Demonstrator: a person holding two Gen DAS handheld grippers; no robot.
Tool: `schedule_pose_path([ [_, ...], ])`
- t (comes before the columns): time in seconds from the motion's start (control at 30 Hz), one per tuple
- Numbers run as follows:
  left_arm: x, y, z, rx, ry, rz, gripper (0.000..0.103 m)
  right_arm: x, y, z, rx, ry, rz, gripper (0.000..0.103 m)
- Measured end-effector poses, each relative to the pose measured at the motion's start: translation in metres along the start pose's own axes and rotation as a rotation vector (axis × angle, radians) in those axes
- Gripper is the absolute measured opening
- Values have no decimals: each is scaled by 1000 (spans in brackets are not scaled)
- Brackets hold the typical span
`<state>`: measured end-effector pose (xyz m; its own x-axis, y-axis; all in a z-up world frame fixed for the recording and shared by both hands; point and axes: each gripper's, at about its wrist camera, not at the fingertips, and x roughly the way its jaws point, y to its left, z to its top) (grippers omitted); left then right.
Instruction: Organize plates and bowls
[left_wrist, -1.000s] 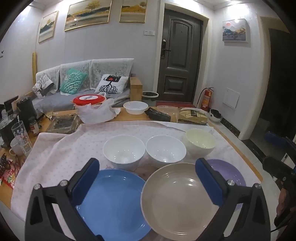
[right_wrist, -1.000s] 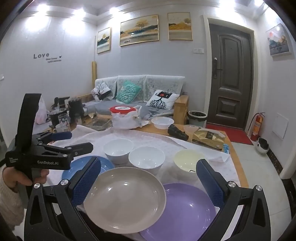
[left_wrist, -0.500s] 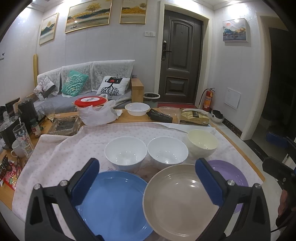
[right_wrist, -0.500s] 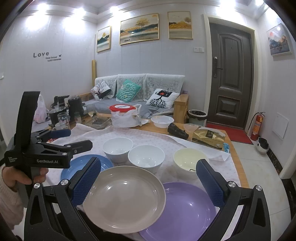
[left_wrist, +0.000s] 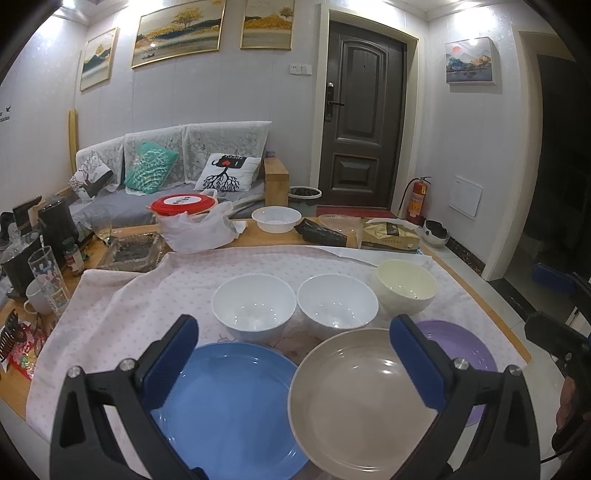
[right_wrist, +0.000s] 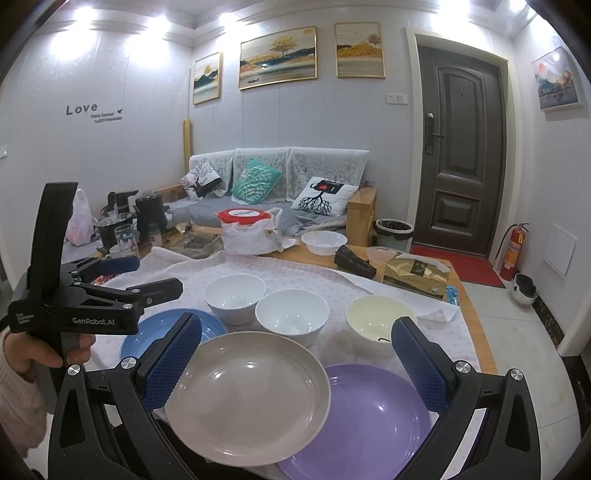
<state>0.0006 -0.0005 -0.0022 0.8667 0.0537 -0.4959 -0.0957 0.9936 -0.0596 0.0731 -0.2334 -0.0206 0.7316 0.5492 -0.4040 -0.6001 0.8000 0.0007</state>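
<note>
On the dotted cloth (left_wrist: 122, 306) lie a blue plate (left_wrist: 229, 402), a beige plate (left_wrist: 358, 398) and a purple plate (left_wrist: 465, 354) in a front row. Behind them stand two white bowls (left_wrist: 255, 306) (left_wrist: 338, 304) and a cream bowl (left_wrist: 406, 284). My left gripper (left_wrist: 291, 332) hangs open above the blue and beige plates, holding nothing. In the right wrist view my right gripper (right_wrist: 297, 326) is open over the beige plate (right_wrist: 247, 395) and purple plate (right_wrist: 373, 417). The left gripper (right_wrist: 159, 274) shows there above the blue plate (right_wrist: 135, 341), a hand on its handle.
At the table's back are a red-lidded container in a white bag (left_wrist: 192, 221), a white plastic bowl (left_wrist: 276, 218), a dark pouch (left_wrist: 321, 232) and a gold packet (left_wrist: 391, 234). Glasses, a mug and kettles (left_wrist: 48, 266) crowd the left side. The table's right edge (left_wrist: 491, 314) drops to tiled floor.
The left wrist view has shifted slightly, so the dishes sit a little lower in it. The right wrist view is almost unchanged. No dish has moved and both grippers stay open.
</note>
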Motion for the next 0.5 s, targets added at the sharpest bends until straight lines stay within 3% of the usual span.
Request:
schedule_pose_path([
  [0.5, -1, -2, 0, 7, -5, -2, 103, 0, 0, 0, 1, 3, 0, 102],
])
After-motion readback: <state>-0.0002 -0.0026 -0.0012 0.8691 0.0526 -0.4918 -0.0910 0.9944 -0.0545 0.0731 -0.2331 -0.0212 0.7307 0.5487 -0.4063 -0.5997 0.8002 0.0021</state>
